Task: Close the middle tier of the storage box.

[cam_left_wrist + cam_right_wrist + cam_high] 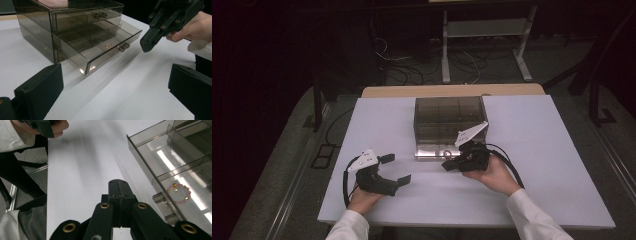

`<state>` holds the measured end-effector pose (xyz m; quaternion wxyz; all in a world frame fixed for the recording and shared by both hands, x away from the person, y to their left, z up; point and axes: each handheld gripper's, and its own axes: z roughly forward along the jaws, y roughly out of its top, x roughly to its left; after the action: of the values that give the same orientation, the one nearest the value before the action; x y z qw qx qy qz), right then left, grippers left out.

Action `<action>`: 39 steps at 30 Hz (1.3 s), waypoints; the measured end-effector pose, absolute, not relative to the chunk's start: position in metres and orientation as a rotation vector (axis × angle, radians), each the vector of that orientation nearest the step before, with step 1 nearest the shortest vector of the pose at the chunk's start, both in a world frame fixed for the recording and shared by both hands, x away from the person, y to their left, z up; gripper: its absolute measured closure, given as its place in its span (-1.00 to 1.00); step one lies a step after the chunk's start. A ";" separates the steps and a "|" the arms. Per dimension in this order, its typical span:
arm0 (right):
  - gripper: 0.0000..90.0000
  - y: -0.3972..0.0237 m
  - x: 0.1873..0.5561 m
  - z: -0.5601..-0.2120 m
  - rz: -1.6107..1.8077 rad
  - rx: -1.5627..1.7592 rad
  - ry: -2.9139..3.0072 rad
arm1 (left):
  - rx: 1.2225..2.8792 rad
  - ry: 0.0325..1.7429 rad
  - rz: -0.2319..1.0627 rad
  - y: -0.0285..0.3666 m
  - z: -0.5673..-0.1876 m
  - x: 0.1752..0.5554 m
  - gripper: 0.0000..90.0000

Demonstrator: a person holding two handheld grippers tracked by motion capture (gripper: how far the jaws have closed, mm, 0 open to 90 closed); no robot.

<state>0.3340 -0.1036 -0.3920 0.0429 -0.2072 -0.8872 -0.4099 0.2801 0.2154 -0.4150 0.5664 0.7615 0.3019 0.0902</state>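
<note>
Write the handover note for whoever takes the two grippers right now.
Left gripper: open, nothing between its fingers, resting over the white table at the left, aimed at the drawer box.
Right gripper: shut, fingers pressed together with nothing held, just in front of the open drawer's handle.
Things: smoky clear drawer box at the table's far middle. Upper drawer is closed. Lower drawer is pulled out. A small pink bead bracelet lies in that drawer's front compartment.
Done: lower drawer open, bracelet inside.
Left, likely: push the lower drawer back in with the shut right gripper; the left gripper could steady the box.
</note>
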 end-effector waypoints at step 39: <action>0.98 -0.097 0.340 -0.423 -1.114 -0.775 -2.815 | 1.791 0.707 0.216 0.216 -0.415 0.280 -1.00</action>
<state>0.3400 -0.0973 -0.4233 0.0084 -0.2481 -0.9007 -0.3564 0.2801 0.2158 -0.4147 0.5662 0.7620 0.3006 0.0917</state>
